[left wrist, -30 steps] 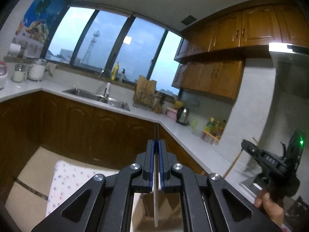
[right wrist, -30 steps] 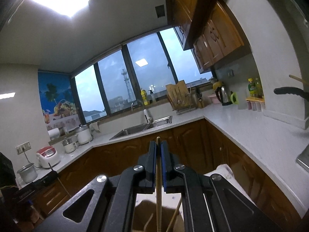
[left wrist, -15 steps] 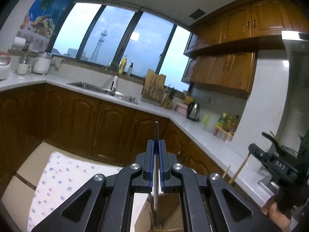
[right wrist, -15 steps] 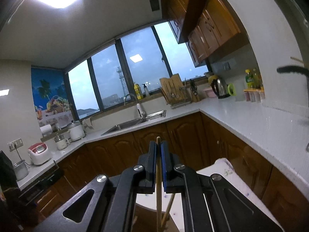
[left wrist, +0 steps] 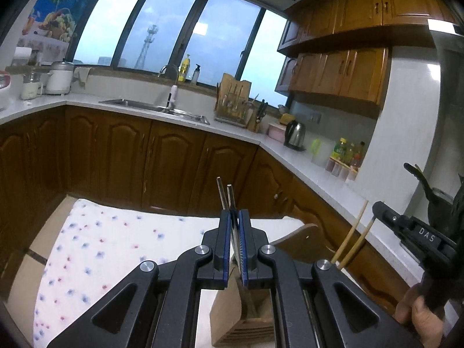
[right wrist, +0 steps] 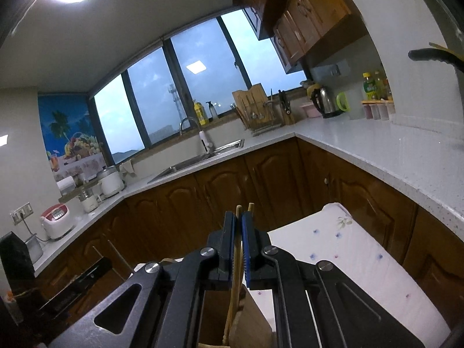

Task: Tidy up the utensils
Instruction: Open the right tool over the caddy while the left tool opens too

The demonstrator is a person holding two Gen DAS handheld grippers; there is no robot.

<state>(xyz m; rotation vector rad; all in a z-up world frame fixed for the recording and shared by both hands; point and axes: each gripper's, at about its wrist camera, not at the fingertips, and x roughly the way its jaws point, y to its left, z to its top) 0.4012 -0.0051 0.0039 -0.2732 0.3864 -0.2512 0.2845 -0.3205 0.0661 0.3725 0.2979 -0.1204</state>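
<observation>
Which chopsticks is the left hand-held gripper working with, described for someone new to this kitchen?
Start at the wooden holder on the flowered cloth. Two pairs stand in it; the left hand-held gripper has the pair of metal chopsticks between its fingers. They are grey steel, unlike the pale bamboo chopsticks leaning farther right.

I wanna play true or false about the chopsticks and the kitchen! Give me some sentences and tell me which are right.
1. The left gripper has metal chopsticks between its fingers. True.
2. The right gripper has a spoon between its fingers. False: it has wooden chopsticks there.
3. Both pairs of chopsticks reach down into a wooden holder. True.
4. The cloth under the holder is plain black. False: it is white with little flowers.
5. A kettle stands on the counter. True.
6. The window shows bright sunshine. False: the sky looks dusky blue.
</observation>
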